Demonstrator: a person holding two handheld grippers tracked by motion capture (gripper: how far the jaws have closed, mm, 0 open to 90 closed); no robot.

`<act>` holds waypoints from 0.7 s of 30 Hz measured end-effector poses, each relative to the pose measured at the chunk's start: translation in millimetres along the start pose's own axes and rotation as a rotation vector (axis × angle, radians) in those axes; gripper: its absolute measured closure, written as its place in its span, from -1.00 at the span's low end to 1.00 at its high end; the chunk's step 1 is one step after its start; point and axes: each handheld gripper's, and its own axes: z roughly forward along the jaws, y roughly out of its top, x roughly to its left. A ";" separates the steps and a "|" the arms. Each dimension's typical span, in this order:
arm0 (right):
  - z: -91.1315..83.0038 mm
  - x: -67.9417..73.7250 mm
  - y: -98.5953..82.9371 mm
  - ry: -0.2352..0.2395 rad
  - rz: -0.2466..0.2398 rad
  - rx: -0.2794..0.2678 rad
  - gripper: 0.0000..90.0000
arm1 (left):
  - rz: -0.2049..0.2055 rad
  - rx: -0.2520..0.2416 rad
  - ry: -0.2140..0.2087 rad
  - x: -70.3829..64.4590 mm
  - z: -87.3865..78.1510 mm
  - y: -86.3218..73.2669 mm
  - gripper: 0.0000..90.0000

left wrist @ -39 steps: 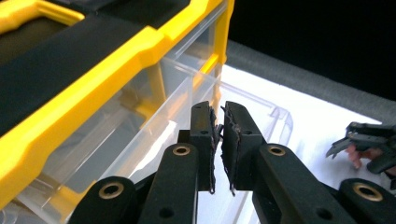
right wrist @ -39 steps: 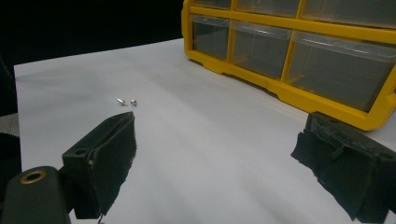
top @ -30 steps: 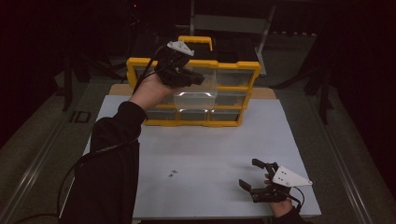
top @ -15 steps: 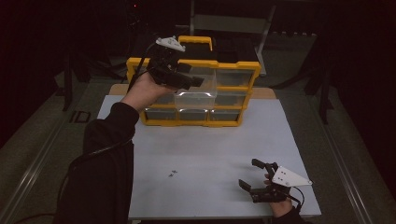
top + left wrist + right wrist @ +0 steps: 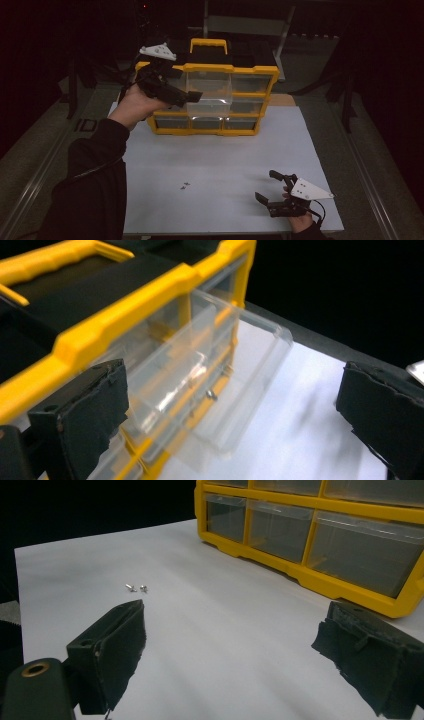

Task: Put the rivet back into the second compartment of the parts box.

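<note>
Left gripper [image 5: 192, 97] raised at the far left, forearm reaching up from the near-left corner, jaws pointed right across the front of the yellow drawer organizer [image 5: 260, 100]; jaws spread wide with nothing between them, the pulled-out clear drawer [image 5: 235, 370] lying just ahead in the left gripper view. Drawer in the organizer's upper row, drawn partway forward, one small screw [image 5: 212, 394] visible inside against its floor. Right gripper [image 5: 272, 189] resting low at the near right of the white mat [image 5: 225, 150], jaws likewise wide apart and empty, aimed left toward two small screws [image 5: 185, 186] lying loose on the mat, well apart from it. Against the frames of a second ago — left hand lifted higher and a little farther left, grey plate now level with the organizer's top edge; right gripper unmoved, loose screws in the same spot. Organizer standing at the far edge of the mat, carry handle [image 5: 209, 44] on top, lower row of drawers shut. Open mat between right gripper and loose screws; left hand and gripper covering the organizer's upper-left corner in the high view. Surroundings dark.
</note>
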 end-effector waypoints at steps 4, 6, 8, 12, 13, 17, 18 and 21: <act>0.7 0.5 0.0 0.002 -0.004 0.004 -0.77 | 0.005 0.011 -0.010 -1.2 -7.0 -12.5 -1.00; 0.7 0.9 0.1 0.002 -0.004 0.004 -0.77 | 0.013 0.017 -0.006 -2.8 -9.6 -19.1 -1.00; 0.8 0.7 0.0 0.002 -0.003 0.004 -0.77 | 0.015 0.021 -0.007 -4.0 -11.8 -26.2 -1.00; 0.8 1.2 0.2 0.001 -0.004 0.005 -0.77 | 0.012 0.025 -0.007 -5.6 -16.0 -40.9 -1.00; 0.9 1.3 0.2 0.002 -0.004 0.005 -0.77 | 0.012 0.025 -0.013 -6.4 -16.8 -45.6 -1.00; 1.1 1.4 0.1 0.000 -0.006 0.007 -0.77 | 0.023 0.045 -0.010 -11.9 -15.6 -61.7 -1.00; 1.2 1.5 0.2 0.001 -0.005 0.007 -0.77 | 0.025 0.047 -0.014 -13.1 -15.0 -65.0 -1.00; 1.3 1.6 0.1 0.000 -0.007 0.009 -0.77 | 0.028 0.058 -0.024 -16.5 -12.5 -78.6 -1.00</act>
